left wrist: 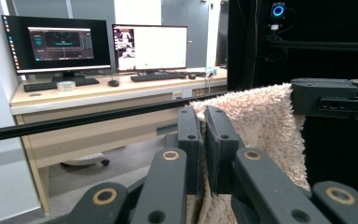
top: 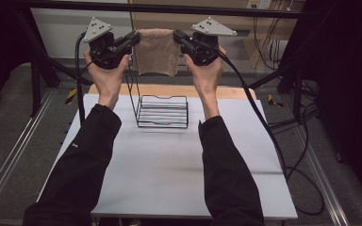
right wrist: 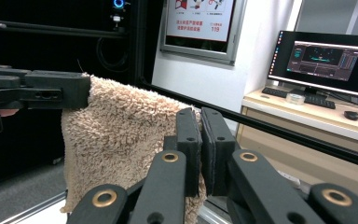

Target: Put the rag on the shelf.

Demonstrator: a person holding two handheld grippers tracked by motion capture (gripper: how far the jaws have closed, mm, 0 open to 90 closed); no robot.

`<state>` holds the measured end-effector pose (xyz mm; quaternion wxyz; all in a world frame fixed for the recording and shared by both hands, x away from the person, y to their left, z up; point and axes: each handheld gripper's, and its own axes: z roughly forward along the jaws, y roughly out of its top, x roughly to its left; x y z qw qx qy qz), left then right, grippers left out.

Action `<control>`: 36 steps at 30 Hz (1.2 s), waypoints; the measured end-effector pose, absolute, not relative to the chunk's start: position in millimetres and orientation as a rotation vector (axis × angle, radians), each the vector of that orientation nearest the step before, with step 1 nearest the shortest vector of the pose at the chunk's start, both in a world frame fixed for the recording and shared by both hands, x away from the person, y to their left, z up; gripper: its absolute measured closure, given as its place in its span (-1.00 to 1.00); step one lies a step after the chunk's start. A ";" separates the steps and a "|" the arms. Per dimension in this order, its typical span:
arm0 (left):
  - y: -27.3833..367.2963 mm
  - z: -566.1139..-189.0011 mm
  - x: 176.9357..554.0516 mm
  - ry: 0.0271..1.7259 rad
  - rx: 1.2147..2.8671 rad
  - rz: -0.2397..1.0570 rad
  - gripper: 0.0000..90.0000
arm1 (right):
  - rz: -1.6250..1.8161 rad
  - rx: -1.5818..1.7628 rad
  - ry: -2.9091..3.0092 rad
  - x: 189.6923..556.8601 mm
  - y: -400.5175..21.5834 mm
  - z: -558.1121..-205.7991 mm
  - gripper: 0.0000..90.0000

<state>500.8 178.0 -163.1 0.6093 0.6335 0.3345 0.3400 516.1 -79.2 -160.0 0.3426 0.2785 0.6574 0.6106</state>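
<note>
High above the tabletop (top: 169, 160), in the high view, the left claw (top: 133, 39) and the right claw (top: 178, 37) are each pinching an upper corner of a beige towel (top: 157, 52), which is hanging flat and stretched between them; a black wire rack (top: 162, 112) is standing on the white surface well below and slightly nearer the person than the cloth. Along the left gripper view, the left claw (left wrist: 203, 140) is clamping its two jaws together on the towel's (left wrist: 261, 126) edge, with the fluffy cloth spreading away to the other claw (left wrist: 307, 99) gripping the far corner. Along the right gripper view, the right claw (right wrist: 200, 144) is likewise closing tight on the towel (right wrist: 121, 144), the left claw (right wrist: 70, 91) holding the opposite corner. Judging by this, the spreading step is in hand; the next move is probably calling for both claws lowering together, keeping the cloth taut, to drape it over the rack's upright wire.
</note>
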 end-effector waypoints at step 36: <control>179.1 -203.2 518.6 0.793 1.541 0.741 0.89 | 1.508 0.744 1.816 535.7 -79.7 -196.8 0.93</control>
